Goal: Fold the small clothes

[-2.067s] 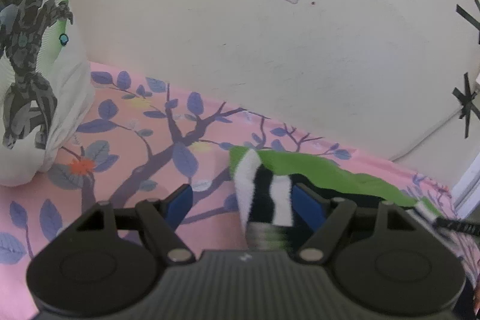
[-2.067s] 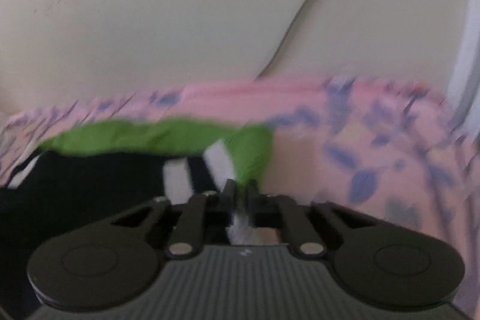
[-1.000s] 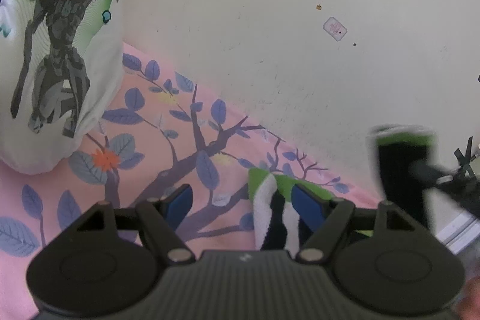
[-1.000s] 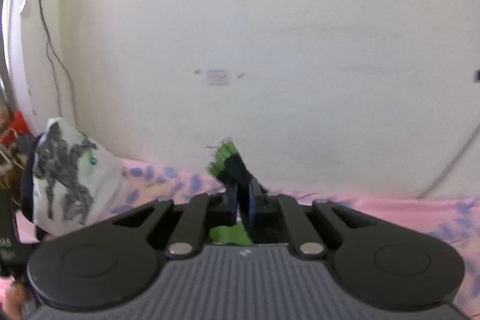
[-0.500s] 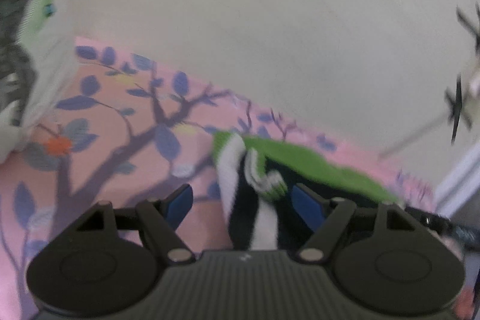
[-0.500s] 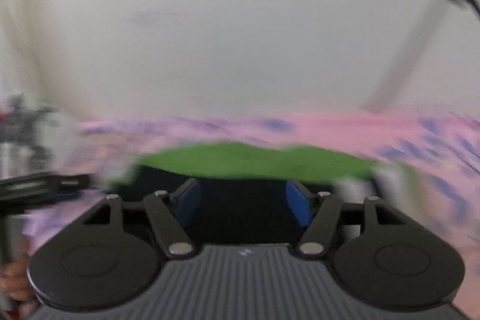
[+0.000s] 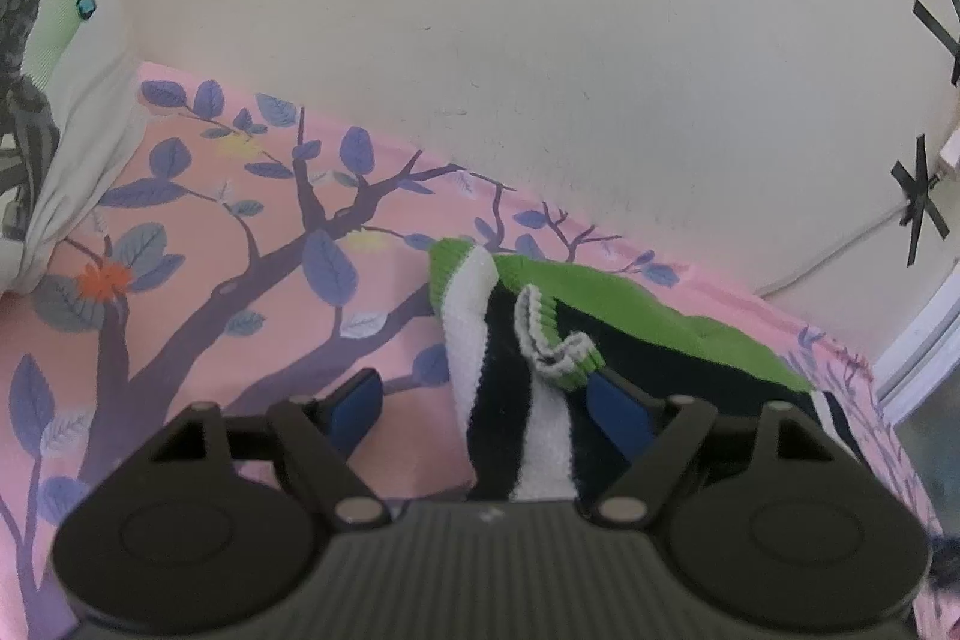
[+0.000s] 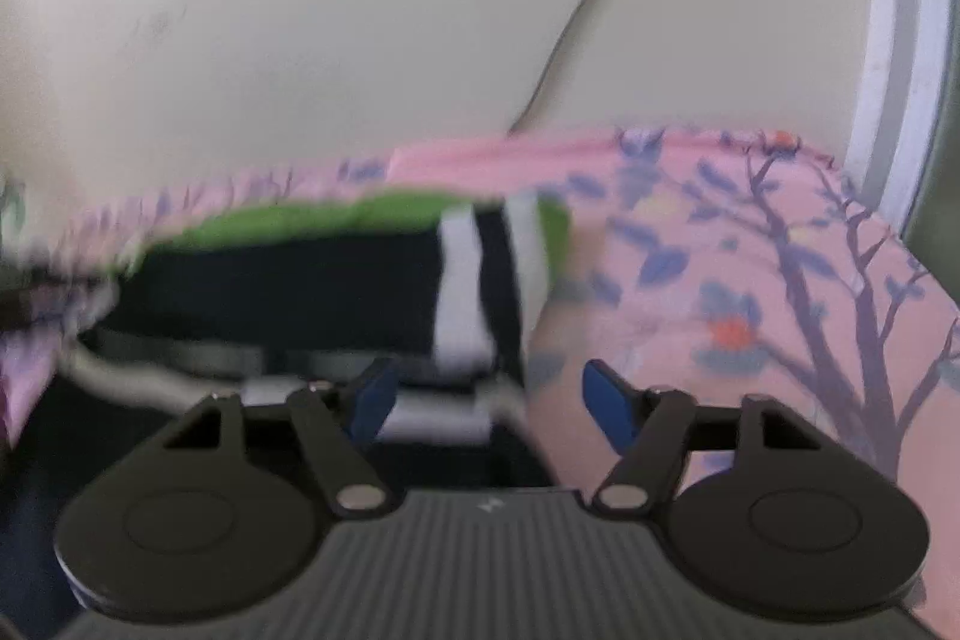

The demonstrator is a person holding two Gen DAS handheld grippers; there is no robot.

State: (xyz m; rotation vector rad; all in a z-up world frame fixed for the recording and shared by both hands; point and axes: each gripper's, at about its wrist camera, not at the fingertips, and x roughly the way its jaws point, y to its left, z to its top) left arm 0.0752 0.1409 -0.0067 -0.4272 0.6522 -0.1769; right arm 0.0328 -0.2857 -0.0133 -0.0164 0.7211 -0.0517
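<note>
A small black, white and green striped garment [image 7: 540, 376] lies on the pink tree-print sheet [image 7: 228, 280], with a grey-and-green cuff [image 7: 549, 340] folded onto it. My left gripper [image 7: 489, 406] is open, its blue fingers astride the garment's left end, holding nothing. In the blurred right wrist view the same garment [image 8: 360, 280] lies ahead and to the left. My right gripper [image 8: 489, 397] is open and empty over the garment's right end.
A white pillow with a dark robot print [image 7: 42, 88] stands at far left. A cream wall [image 7: 540, 70] runs close behind the bed, with black tape crosses [image 7: 921, 202] and a cable. A white frame [image 8: 894, 40] borders the right side.
My right gripper lifted one end of the garment, carried it across, let go and opened. It has since swung back to the right. The cuff now lies folded on the garment. The left gripper stayed open.
</note>
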